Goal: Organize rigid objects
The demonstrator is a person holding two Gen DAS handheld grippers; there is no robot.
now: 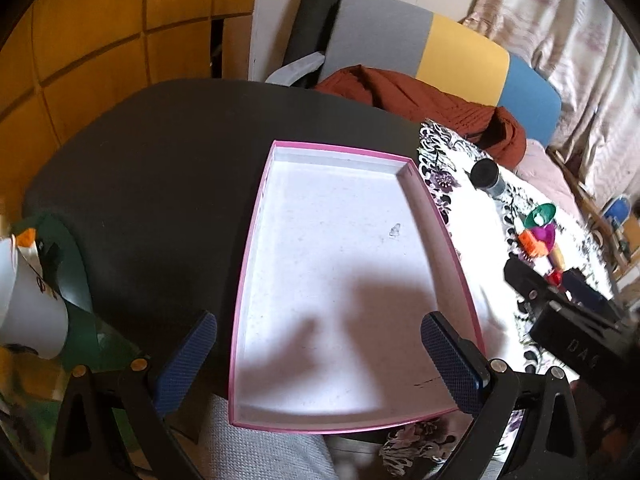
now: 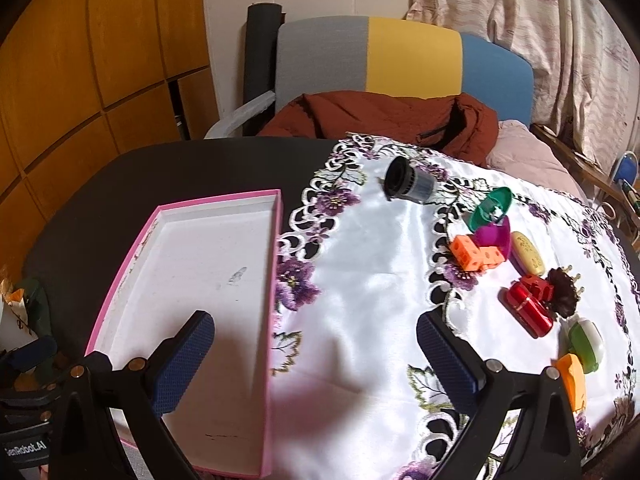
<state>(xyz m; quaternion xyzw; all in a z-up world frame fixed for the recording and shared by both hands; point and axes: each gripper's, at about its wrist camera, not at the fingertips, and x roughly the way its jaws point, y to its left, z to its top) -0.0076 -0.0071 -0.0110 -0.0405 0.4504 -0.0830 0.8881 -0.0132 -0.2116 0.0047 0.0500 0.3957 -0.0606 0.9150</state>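
A pink-rimmed white tray [image 1: 352,148] [image 2: 216,198] lies on the dark table and holds nothing. My left gripper [image 1: 318,360] is open and empty above its near end. My right gripper [image 2: 316,364] is open and empty over the tray's right edge and the white embroidered cloth [image 2: 380,264]. On the cloth lie a black-grey cylinder [image 2: 408,182] [image 1: 486,178], a green funnel-shaped piece [image 2: 490,208], a magenta piece [image 2: 494,238], orange dice blocks [image 2: 474,256], a yellow oval [image 2: 528,258], a red toy [image 2: 530,306], a dark brown piece [image 2: 564,292], a green-white case [image 2: 586,344] and an orange piece [image 2: 574,380].
A chair [image 2: 400,56] with a rust-red jacket [image 2: 384,118] stands behind the table. A white cup [image 1: 32,308] and green paper [image 1: 76,276] sit at the table's left edge. The right gripper's black body [image 1: 568,320] shows at the right of the left wrist view.
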